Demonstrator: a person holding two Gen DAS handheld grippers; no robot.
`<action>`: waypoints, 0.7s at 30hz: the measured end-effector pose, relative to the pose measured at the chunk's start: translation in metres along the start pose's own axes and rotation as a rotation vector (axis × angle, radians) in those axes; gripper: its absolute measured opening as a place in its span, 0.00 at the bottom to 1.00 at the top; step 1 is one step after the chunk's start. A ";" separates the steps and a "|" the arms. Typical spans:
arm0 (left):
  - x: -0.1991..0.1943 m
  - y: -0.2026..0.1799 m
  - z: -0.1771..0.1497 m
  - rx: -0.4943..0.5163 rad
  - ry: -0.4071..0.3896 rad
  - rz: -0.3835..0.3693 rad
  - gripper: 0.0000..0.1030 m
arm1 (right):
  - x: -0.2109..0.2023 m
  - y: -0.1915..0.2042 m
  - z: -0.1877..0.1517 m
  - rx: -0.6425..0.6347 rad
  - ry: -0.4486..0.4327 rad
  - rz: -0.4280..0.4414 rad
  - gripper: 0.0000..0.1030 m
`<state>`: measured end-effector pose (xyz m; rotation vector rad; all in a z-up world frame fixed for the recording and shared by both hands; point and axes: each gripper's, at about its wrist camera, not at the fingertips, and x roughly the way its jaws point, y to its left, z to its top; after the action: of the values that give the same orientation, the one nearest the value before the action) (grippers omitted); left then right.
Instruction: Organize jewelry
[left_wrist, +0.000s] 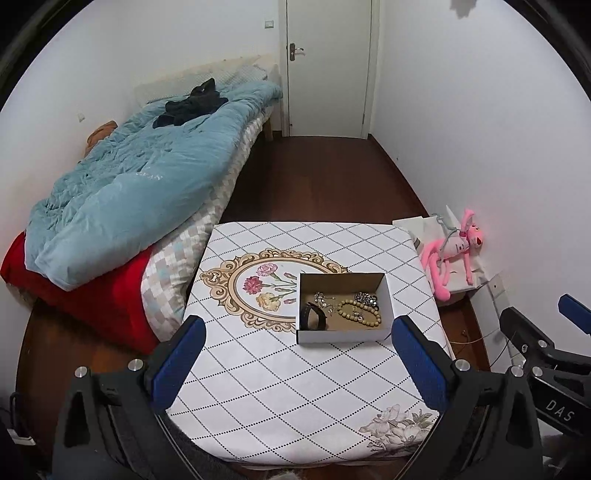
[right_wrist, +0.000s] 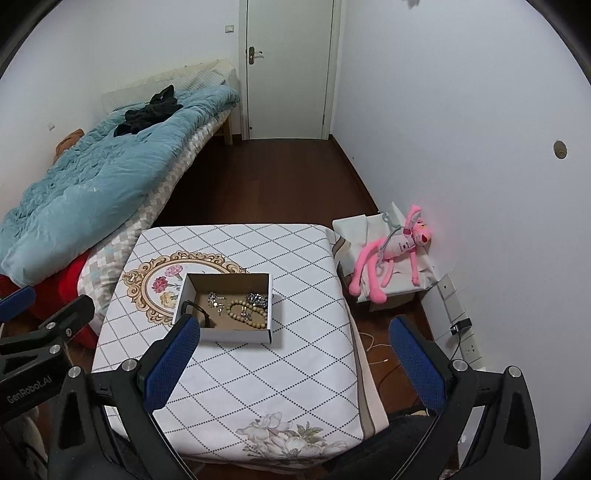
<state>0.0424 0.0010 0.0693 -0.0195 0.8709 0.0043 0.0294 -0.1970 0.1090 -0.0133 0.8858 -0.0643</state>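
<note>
A small open cardboard box stands on the table with the diamond-patterned cloth. It holds a wooden bead bracelet, a black band, a silver piece and a dark sparkly piece. The box also shows in the right wrist view, with the bead bracelet. My left gripper is open and empty, held above the table's near half. My right gripper is open and empty, above the table's near right edge.
A bed with a blue duvet and a red blanket lies left of the table. A pink plush toy lies on a white box by the right wall. Wall sockets and cables sit low on the right. A closed door is at the back.
</note>
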 end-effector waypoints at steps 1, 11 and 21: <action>0.001 0.000 0.000 -0.001 0.004 -0.003 1.00 | 0.002 0.000 0.000 0.000 0.004 0.000 1.00; 0.035 -0.005 0.007 0.005 0.080 0.024 1.00 | 0.039 0.002 0.010 -0.003 0.058 -0.022 1.00; 0.074 -0.008 0.013 0.018 0.147 0.039 1.00 | 0.081 0.007 0.020 -0.019 0.113 -0.049 1.00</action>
<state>0.0995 -0.0070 0.0212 0.0145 1.0180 0.0317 0.0960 -0.1955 0.0588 -0.0494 0.9995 -0.1029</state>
